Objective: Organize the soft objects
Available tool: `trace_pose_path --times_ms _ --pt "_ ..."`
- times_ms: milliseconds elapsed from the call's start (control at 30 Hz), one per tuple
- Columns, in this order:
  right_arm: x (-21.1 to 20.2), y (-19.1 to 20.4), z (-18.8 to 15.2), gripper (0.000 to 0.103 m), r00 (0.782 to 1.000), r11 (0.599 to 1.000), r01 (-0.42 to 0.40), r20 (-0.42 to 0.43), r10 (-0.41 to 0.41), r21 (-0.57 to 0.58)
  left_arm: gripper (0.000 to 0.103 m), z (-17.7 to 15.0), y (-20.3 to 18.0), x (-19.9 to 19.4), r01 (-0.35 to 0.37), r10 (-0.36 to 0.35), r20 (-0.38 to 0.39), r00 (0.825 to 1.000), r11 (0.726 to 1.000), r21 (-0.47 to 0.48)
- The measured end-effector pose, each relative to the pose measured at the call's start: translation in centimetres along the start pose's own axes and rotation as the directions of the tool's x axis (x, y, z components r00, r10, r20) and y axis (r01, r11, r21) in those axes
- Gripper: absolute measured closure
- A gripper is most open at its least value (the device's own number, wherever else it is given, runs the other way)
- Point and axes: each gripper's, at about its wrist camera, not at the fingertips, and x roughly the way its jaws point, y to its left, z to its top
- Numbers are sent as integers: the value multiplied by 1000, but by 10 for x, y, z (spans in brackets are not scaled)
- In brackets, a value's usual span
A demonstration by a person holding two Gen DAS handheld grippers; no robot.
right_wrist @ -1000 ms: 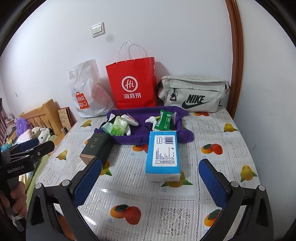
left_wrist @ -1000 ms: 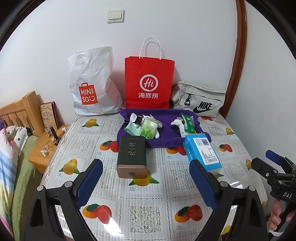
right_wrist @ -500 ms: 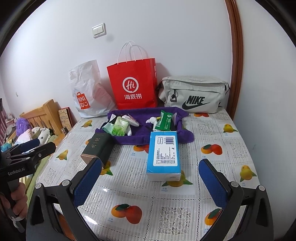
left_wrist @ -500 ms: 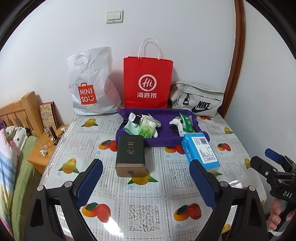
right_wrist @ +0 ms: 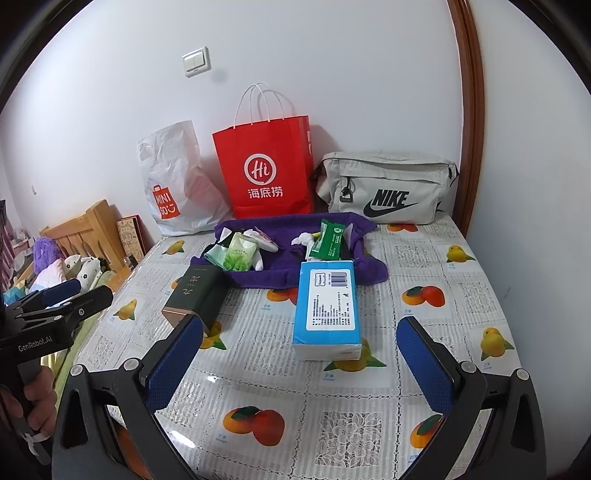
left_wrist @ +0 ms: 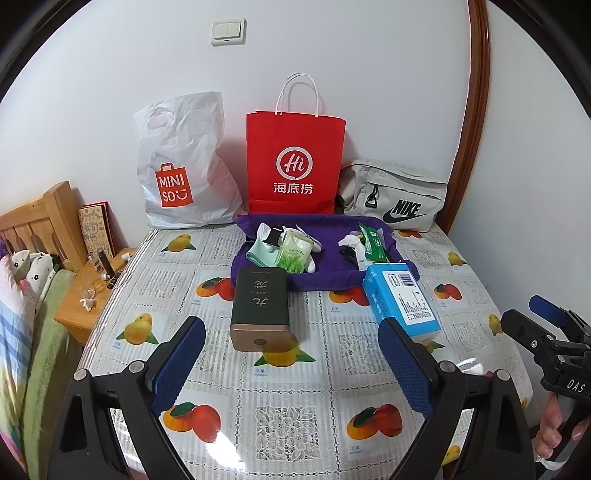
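From my left wrist view, my left hand-held gripper [left_wrist: 291, 363] gapes wide and empty over the worktop [left_wrist: 280, 424]; the dark box [left_wrist: 260, 308] ahead looks stiff. From my right wrist view, my right hand-held gripper [right_wrist: 301, 363] is equally wide and empty, facing the tissue pack [right_wrist: 327, 308]: light, squashy, slick wrapper, best pinched across its long sides.

A white wall [left_wrist: 369, 55] is carrying a double light switch [left_wrist: 228, 31], with a brown wooden door frame [left_wrist: 474, 110] curving along its right side. A wooden headboard [left_wrist: 35, 218] and a small wooden nightstand [left_wrist: 79, 314] are standing left of the desk [left_wrist: 280, 387], whose glossy fruit-print cover is catching glare.
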Motion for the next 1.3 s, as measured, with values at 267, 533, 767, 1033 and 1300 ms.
trace_pose_path --times_ms 267,533,767,1033,1300 --pt "-1 0 1 0 1000 1000 1 4 -1 2 8 0 -1 0 2 -2 1 1000 1000 0" --pt "-2 1 2 0 1000 1000 -2 7 2 6 8 1 0 0 1 -1 1 1000 1000 0" --pt "0 3 3 0 1000 1000 -5 6 5 1 8 2 2 -1 -1 1 2 1000 1000 -1" --pt "0 7 3 0 1000 1000 -8 10 8 -4 8 2 6 -3 -5 5 3 1000 1000 -4" --pt "1 8 2 0 1000 1000 -10 7 10 -7 8 2 7 -4 -6 6 2 1000 1000 -6"
